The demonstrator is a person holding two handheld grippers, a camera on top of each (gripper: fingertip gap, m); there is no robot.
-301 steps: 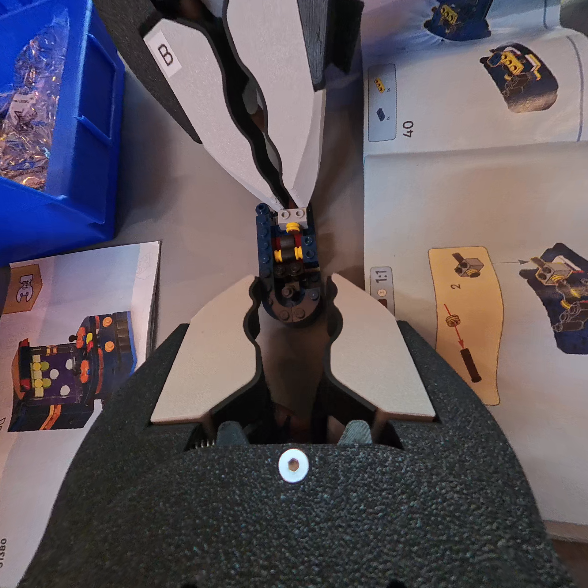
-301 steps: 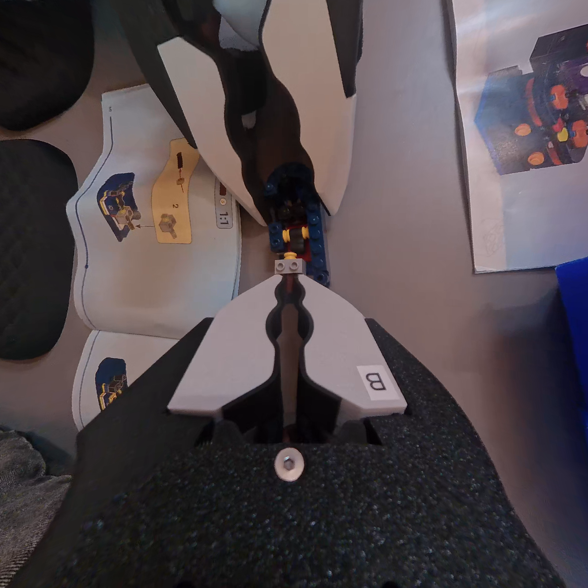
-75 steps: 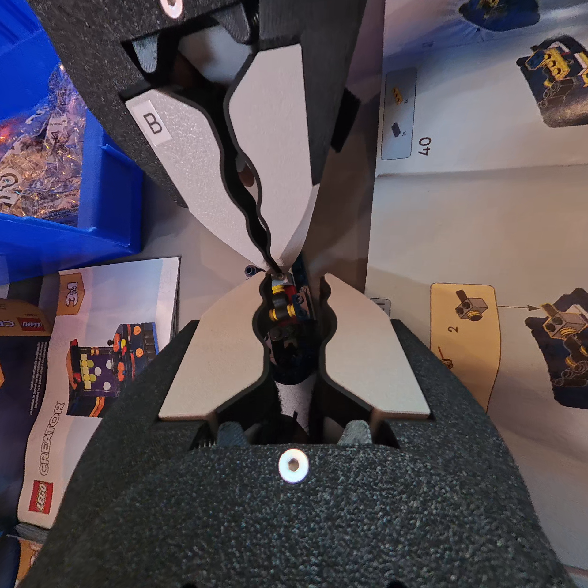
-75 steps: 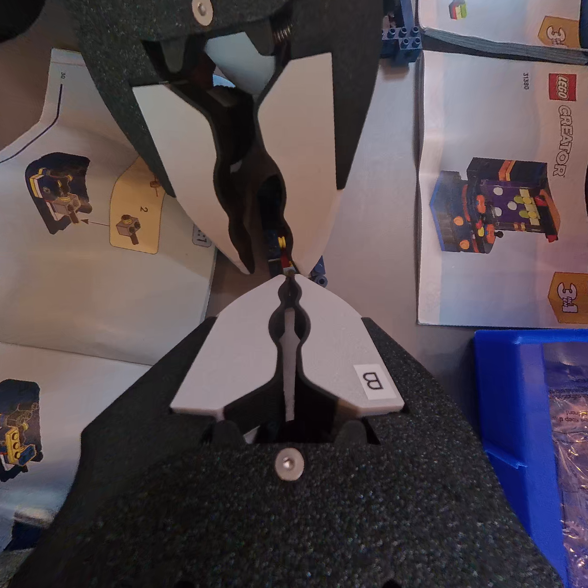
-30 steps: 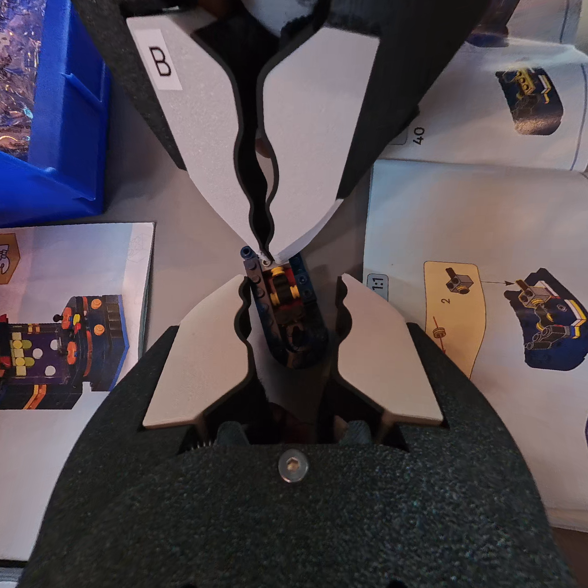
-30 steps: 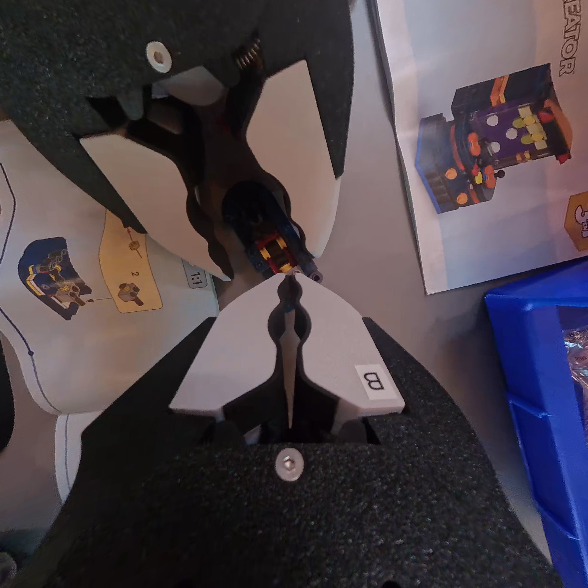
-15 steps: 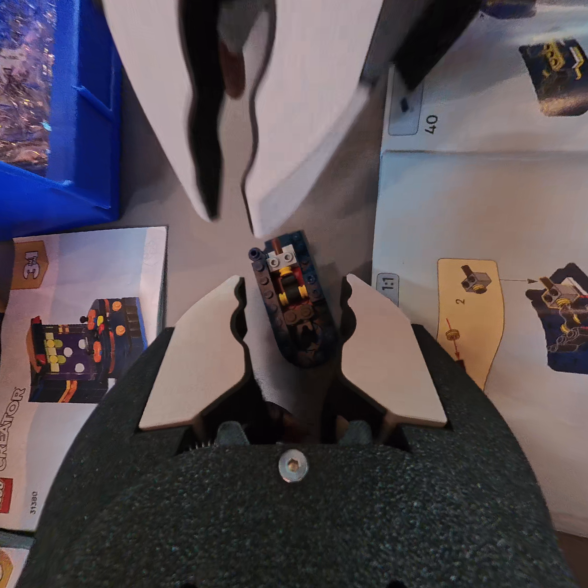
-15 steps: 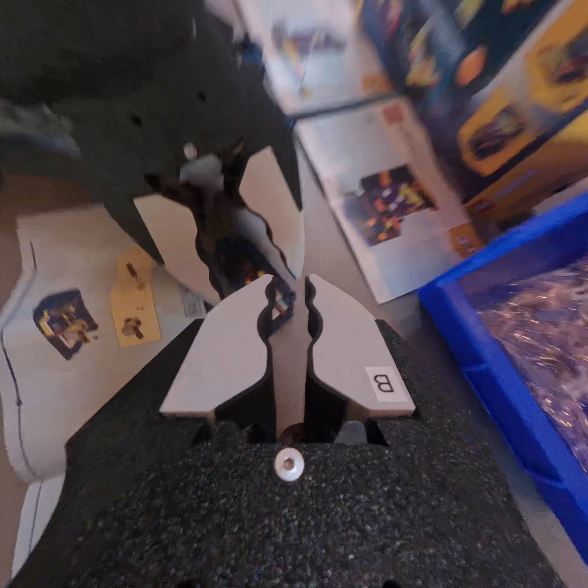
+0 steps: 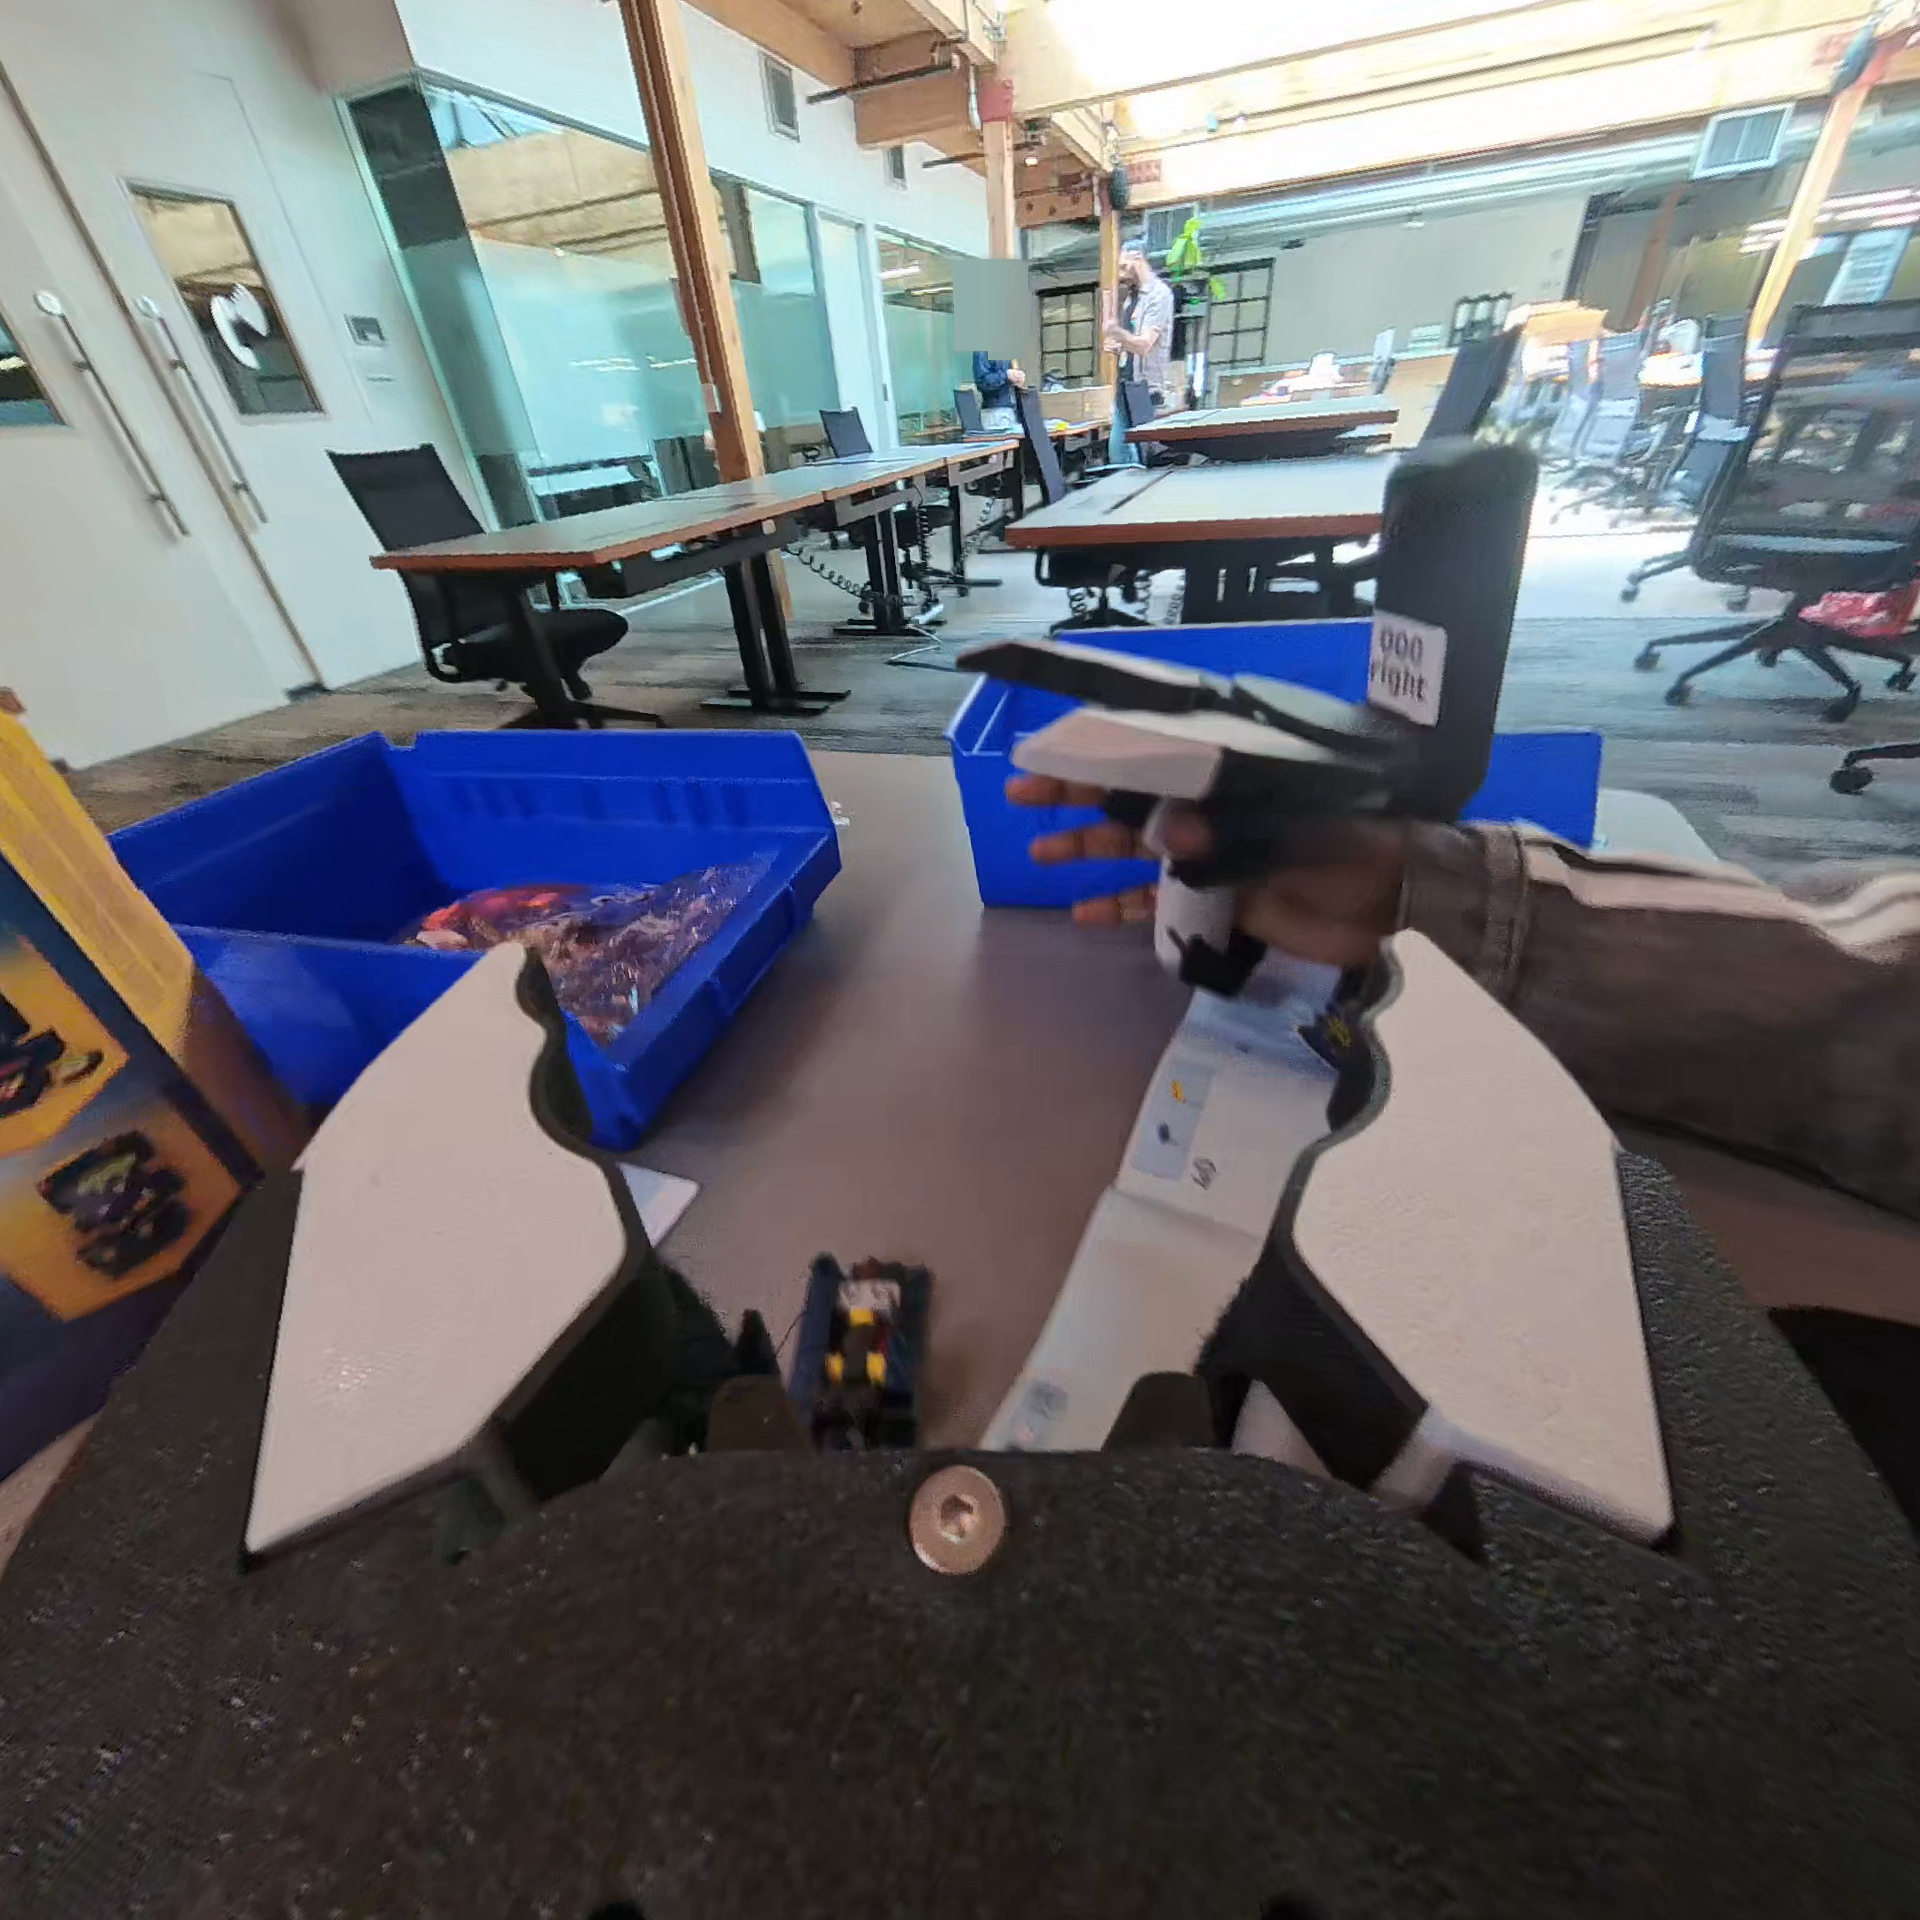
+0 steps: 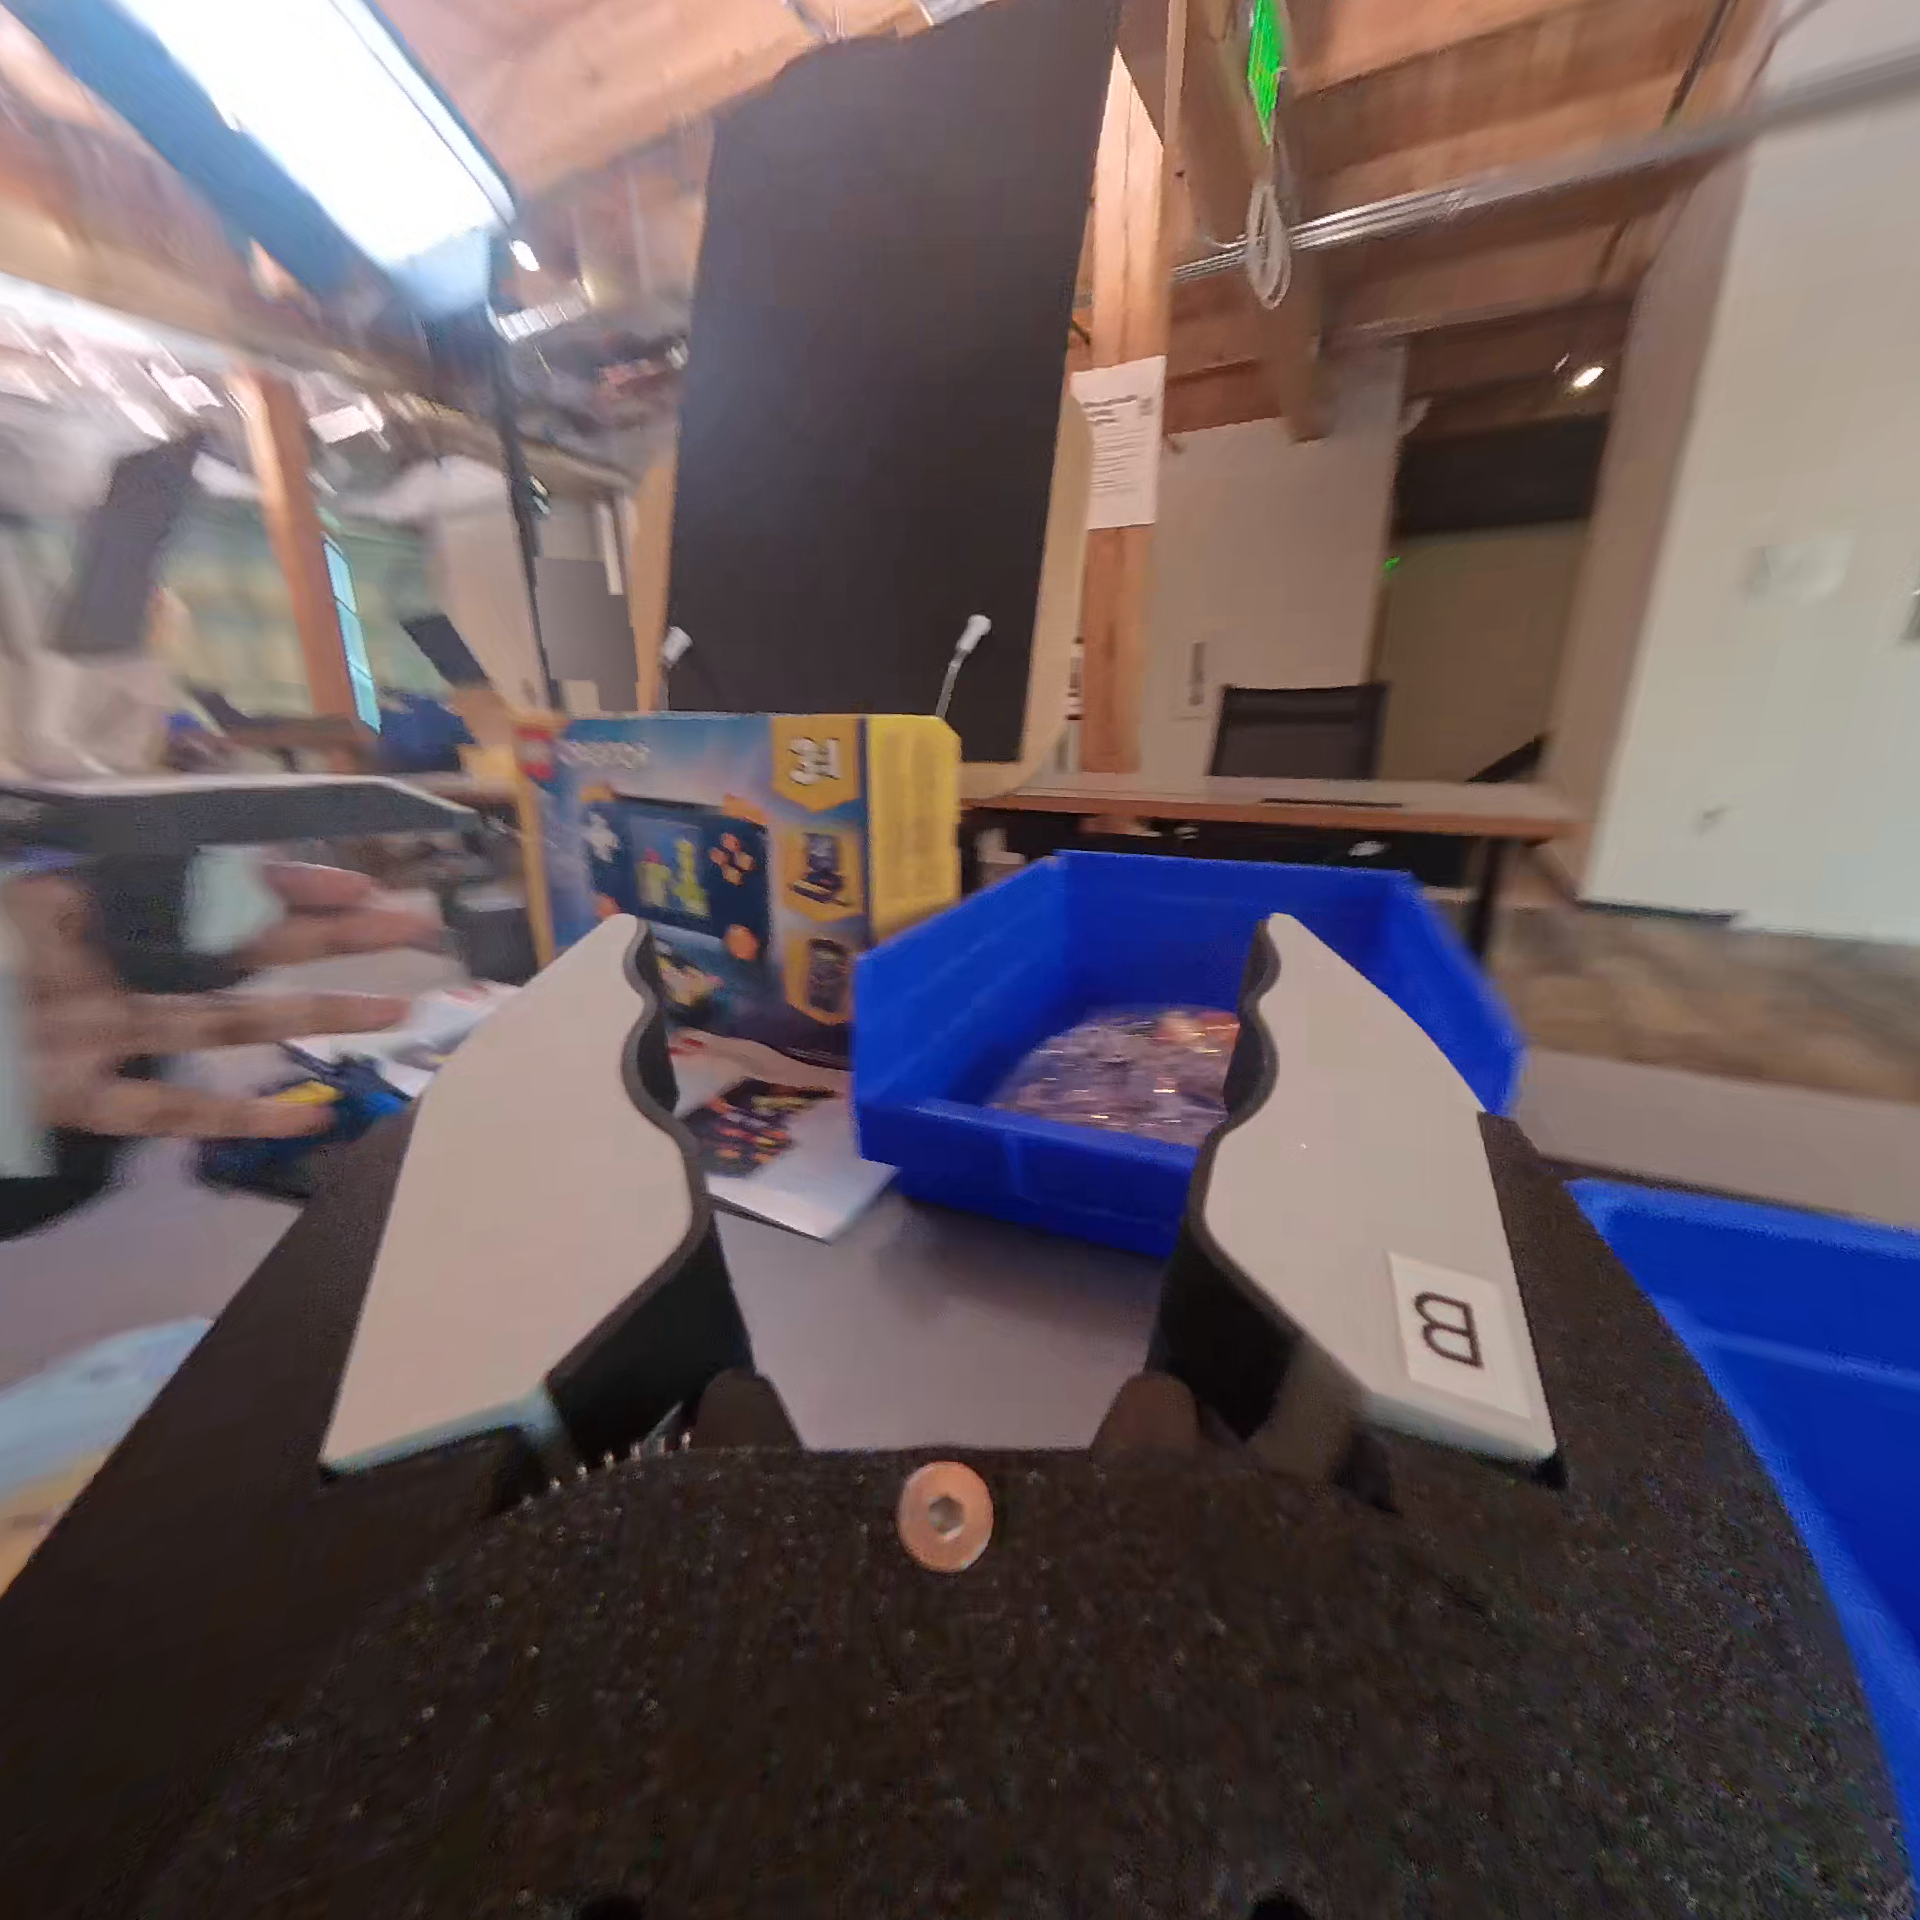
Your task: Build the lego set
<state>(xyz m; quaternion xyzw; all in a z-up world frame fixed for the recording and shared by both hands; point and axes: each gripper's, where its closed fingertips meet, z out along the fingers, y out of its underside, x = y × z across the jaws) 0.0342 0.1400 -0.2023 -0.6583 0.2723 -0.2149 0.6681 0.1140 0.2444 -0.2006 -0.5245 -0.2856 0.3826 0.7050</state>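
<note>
**Grey table, both grippers spread and bare**

Grey table (image 9: 935, 997) carries two blue bins; the nearer blue bin (image 9: 665, 790) holds clear bags of parts. A toy box (image 10: 748, 831) stands beside it. An open instruction booklet (image 9: 1174, 1174) lies to my right. My left gripper (image 9: 951, 1023) is spread wide, holding nothing; the small dark-blue brick model (image 9: 868, 1340) rests on the table between its finger bases, untouched. My right gripper (image 10: 951, 997) is likewise spread, nothing between its pads.

Brick model (image 9: 868, 1340) on table (image 9: 935, 1039) – bin (image 9: 499, 831) behind-left, booklet (image 9: 1174, 1195) right
</note>
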